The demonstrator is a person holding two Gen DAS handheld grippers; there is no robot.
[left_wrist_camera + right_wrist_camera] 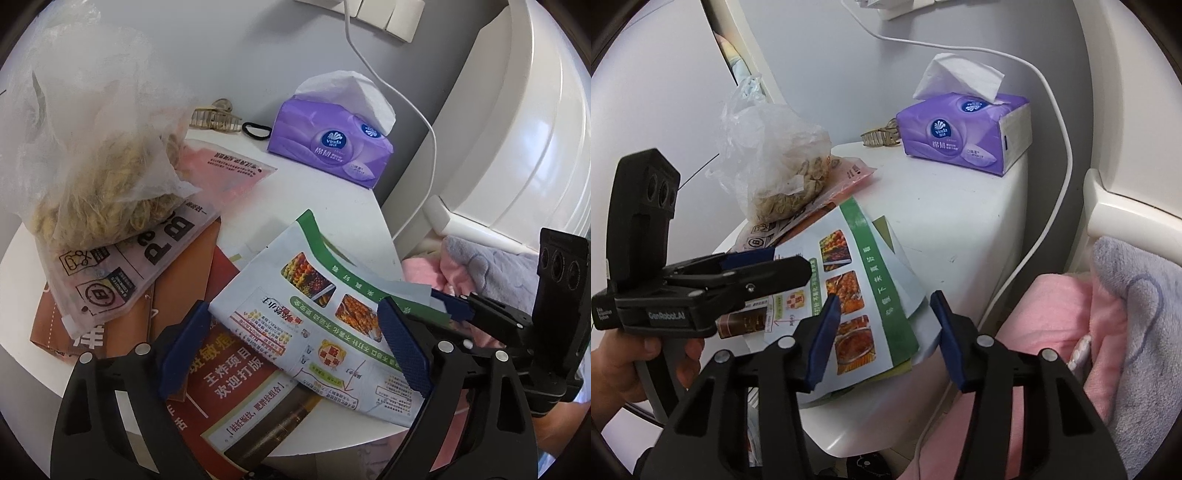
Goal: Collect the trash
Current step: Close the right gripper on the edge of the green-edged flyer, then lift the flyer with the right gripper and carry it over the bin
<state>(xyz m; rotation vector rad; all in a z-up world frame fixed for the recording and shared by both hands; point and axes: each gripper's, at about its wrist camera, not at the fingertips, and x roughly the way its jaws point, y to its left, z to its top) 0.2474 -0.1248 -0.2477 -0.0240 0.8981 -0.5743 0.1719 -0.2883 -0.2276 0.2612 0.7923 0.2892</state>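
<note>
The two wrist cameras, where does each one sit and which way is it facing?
Left wrist view: sits on the left tool, looks down along its open jaws at the green-edged flyer on the white table; the right tool enters from the right.
Right wrist view: sits on the right tool, faces the same flyer from the bedside; the left tool and the hand holding it show at left.
Shared: flyer, purple tissue pack, plastic bag.

Ahead of the claws, a purple tissue pack (330, 147) sits at the far end of the white tabletop (325, 199), a hair clip (216, 119) and black hair tie (256, 130) beside it. Right of them, pink and grey towels (1108, 314) lie bunched, with a white cable (1060, 147) trailing past.
</note>
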